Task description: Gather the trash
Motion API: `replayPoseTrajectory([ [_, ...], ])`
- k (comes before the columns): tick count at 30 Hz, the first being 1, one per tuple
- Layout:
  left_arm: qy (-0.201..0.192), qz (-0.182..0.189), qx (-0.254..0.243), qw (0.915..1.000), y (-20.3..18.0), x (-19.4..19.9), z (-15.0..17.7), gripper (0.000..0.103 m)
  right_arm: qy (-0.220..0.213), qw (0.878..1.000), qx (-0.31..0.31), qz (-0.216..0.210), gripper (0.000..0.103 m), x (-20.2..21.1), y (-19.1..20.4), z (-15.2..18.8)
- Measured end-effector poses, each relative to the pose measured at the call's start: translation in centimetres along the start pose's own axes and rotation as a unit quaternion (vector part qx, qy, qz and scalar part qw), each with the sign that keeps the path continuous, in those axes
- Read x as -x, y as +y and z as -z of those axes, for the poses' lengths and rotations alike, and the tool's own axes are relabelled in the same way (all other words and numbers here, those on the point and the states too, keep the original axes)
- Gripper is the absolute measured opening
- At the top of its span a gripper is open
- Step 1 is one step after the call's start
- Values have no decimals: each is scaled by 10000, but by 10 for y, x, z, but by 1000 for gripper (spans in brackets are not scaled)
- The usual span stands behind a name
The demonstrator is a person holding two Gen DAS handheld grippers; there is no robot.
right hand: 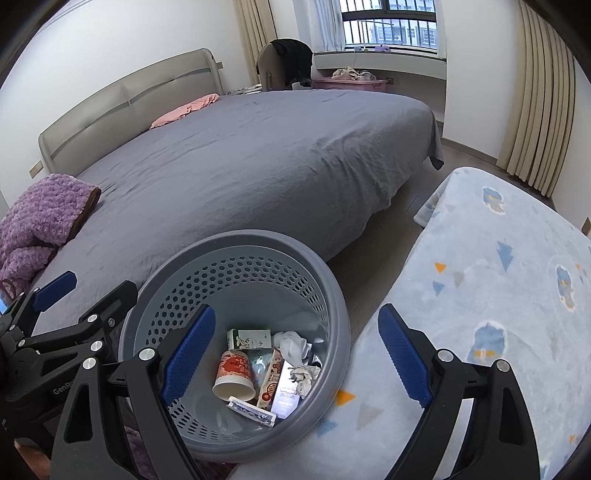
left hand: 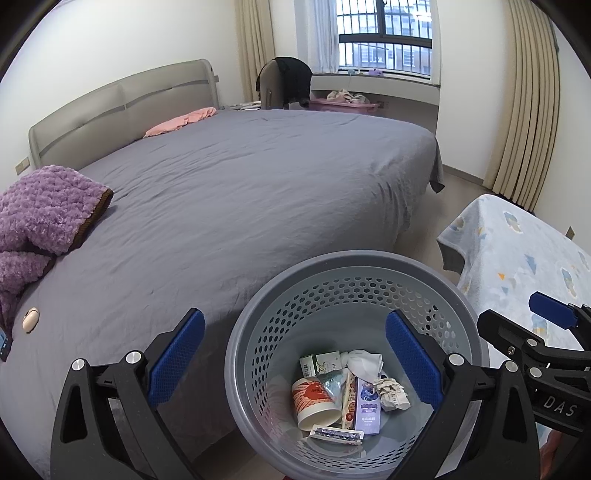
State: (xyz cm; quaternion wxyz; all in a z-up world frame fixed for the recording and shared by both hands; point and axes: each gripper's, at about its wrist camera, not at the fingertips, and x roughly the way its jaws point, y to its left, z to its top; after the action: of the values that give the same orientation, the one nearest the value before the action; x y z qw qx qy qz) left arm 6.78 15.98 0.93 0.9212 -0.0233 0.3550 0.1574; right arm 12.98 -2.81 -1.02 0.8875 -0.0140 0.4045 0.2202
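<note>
- Left gripper (left hand: pixel 295 365) jaws spread, nothing held; "DAS" legible on right gripper (right hand: pixel 299 358), equally spread.
- Perforated grey plastic basket (left hand: pixel 469 314): red-printed paper cup (left hand: pixel 314 400), crumpled paper (left hand: pixel 393 393).

Left hand-held gripper (left hand: pixel 295 363): black angular frame, silver screws, textured blue pads (left hand: pixel 177 356).
Right hand-held gripper (right hand: pixel 297 354): same build; white "DAS" lettering on body.

Grey bed (left hand: pixel 240 192), barred window (left hand: pixel 384 33), beige curtains (left hand: pixel 532 103), white walls (left hand: pixel 122 40)
</note>
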Motion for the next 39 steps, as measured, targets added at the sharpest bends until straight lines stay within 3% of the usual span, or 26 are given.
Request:
replayPoseTrajectory([
  [39, 35, -64, -6, 10000, -1, -2, 1, 96, 9, 9999, 112, -6, 86, 0, 4, 1],
])
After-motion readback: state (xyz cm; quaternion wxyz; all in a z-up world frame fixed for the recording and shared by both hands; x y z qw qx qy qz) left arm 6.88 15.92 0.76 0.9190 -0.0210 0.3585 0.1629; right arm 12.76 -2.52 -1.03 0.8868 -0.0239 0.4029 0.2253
